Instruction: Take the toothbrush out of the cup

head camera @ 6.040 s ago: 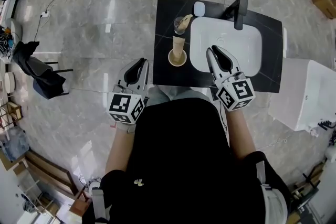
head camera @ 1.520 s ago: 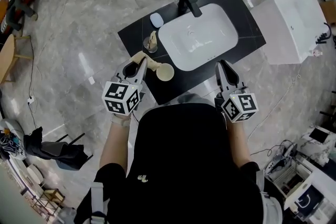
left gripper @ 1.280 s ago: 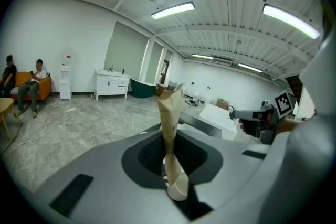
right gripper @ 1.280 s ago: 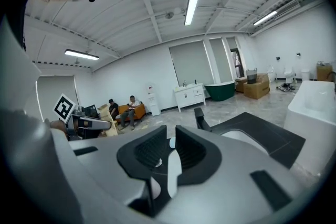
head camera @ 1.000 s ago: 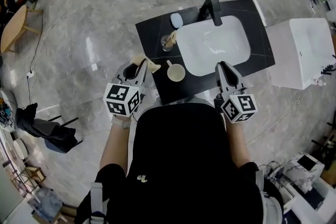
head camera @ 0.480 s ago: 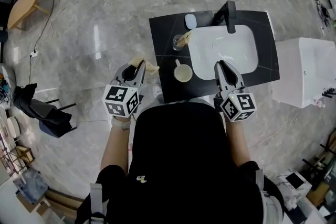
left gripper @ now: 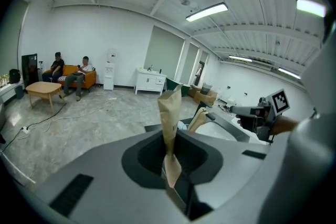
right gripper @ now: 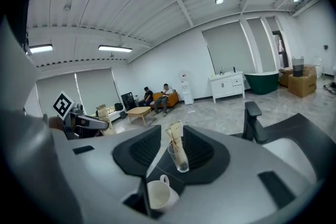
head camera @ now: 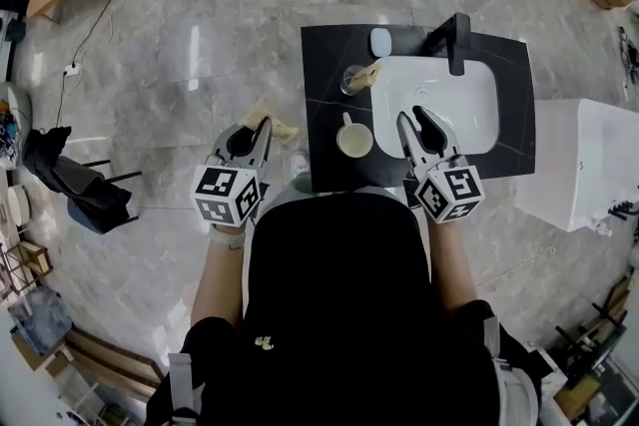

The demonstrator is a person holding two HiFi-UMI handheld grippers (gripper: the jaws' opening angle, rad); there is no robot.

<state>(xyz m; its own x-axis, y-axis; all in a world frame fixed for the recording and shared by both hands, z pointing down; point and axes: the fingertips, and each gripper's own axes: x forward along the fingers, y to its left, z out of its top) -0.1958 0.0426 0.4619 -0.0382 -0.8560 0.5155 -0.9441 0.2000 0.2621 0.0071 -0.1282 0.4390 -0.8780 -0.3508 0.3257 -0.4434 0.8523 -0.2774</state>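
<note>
- The left tool (head camera: 256,129) is clamping the paper-wrapped toothbrush (left gripper: 169,113) at centre left, clear of the empty cup (head camera: 354,140).
- The right tool (head camera: 417,119) is holding nothing, its jaws having just been opening; the removal looks done.

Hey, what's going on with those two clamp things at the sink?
A person stands at a black counter with a white sink, a two-jaw gripper in each hand. The left gripper is clamped on a paper-wrapped toothbrush, held off to the counter's side. The white cup sits empty on the counter, near a glass with another wrapped item. The right gripper has just been opening its jaws, with nothing gripped between them.
</note>
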